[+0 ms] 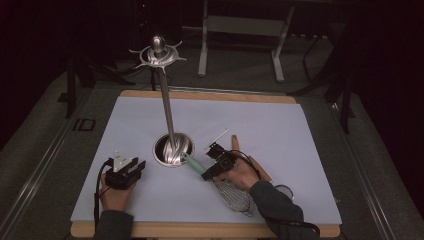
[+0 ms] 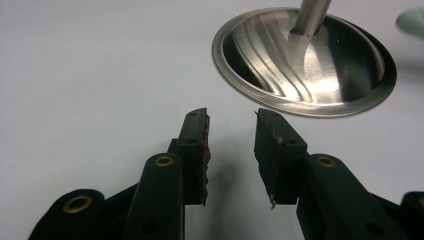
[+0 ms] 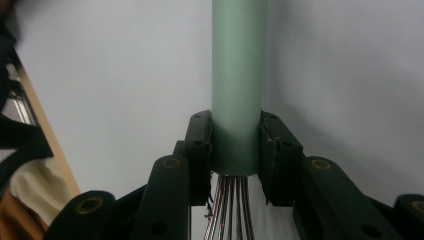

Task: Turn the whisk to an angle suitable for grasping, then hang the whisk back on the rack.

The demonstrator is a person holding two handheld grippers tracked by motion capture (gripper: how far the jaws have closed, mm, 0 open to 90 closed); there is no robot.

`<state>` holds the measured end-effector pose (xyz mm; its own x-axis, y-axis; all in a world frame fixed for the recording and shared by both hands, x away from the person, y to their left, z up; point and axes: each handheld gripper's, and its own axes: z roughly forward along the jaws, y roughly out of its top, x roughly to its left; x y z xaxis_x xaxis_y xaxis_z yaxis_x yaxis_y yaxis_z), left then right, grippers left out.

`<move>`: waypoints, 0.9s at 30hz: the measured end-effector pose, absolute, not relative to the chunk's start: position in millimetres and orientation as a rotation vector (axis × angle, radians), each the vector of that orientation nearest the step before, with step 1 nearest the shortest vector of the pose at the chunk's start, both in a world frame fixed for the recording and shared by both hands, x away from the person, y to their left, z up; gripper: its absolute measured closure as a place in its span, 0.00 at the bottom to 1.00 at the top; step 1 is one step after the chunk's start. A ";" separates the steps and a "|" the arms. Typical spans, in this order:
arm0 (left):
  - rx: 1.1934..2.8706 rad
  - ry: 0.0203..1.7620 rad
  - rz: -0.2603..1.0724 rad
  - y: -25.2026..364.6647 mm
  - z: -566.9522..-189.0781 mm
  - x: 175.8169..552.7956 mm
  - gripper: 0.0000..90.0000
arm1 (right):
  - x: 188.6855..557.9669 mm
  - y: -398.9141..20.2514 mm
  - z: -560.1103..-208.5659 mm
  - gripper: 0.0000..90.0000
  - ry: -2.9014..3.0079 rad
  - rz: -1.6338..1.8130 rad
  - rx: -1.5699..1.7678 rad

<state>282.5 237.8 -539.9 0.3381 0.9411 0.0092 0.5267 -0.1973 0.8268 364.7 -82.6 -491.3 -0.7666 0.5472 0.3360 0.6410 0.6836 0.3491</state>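
Whisk lies on the counter just right of the steel stand base, its green handle clamped between the right gripper fingers. Left of that base, the left gripper rests with fingers parted, gripping nothing.
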 end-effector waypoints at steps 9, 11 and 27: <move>1.848 1.291 0.699 237.7 -539.7 282.0 0.74 | 367.3 -88.2 -480.4 0.77 -2.660 -0.790 -0.974; 1.845 1.291 0.698 238.0 -539.7 281.9 0.74 | 367.5 -88.4 -478.9 0.77 -2.659 -0.800 -0.977; 1.837 1.289 0.706 238.2 -539.5 281.0 0.74 | 367.4 -100.6 -450.6 0.77 -2.625 -1.117 -0.896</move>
<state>281.0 238.2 -539.5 0.3345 0.9423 0.0102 0.5164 -0.1924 0.8345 367.4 -100.6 -450.6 -0.8100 0.4665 0.3554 0.5795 0.5438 0.6070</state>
